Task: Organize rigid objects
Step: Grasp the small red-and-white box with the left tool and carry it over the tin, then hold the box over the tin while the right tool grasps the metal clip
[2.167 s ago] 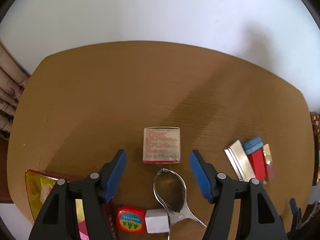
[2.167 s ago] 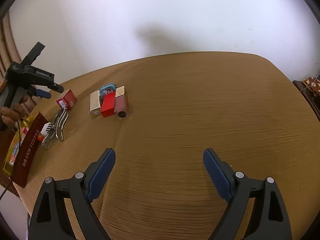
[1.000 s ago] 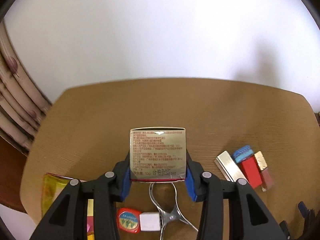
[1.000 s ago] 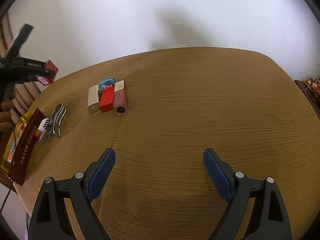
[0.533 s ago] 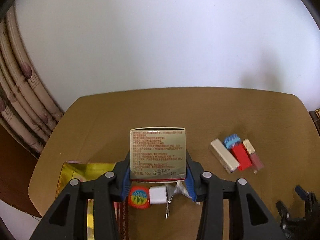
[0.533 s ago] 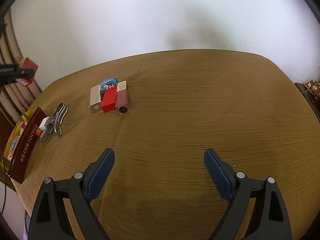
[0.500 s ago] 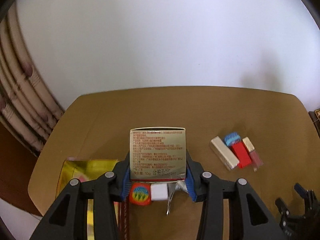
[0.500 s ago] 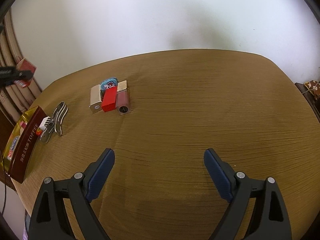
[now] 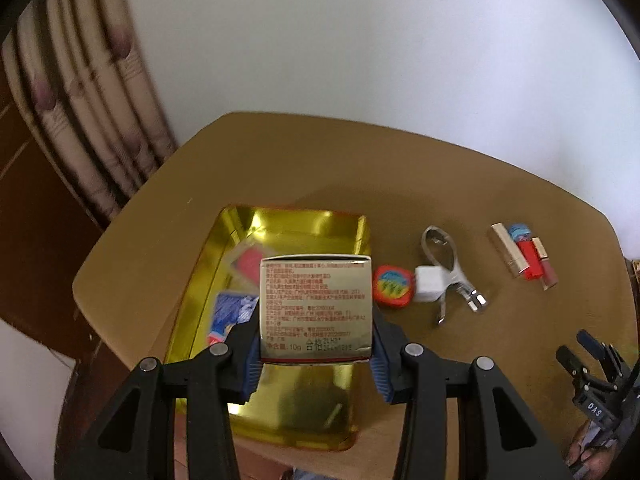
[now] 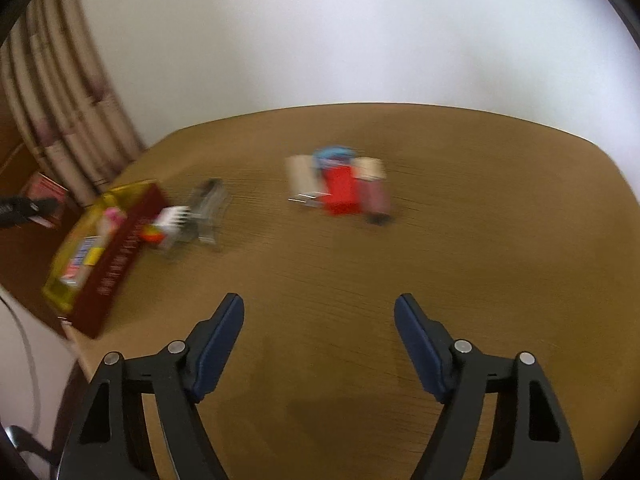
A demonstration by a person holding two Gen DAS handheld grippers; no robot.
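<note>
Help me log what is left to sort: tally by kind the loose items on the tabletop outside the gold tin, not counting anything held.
Stick-shaped cosmetics in the cluster: 4
Round red tin: 1
White cube: 1
Metal tool: 1
Total: 7

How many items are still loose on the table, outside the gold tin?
7: red-blue tin, white cube, metal tool beside the gold tin; beige bar, blue piece, red box, pink tube clustered further right. Others may be hidden.

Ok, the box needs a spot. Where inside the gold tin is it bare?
The near end of the gold tin under the held box is bare. Its far-left part is crowded: a red packet and a blue packet.
</note>
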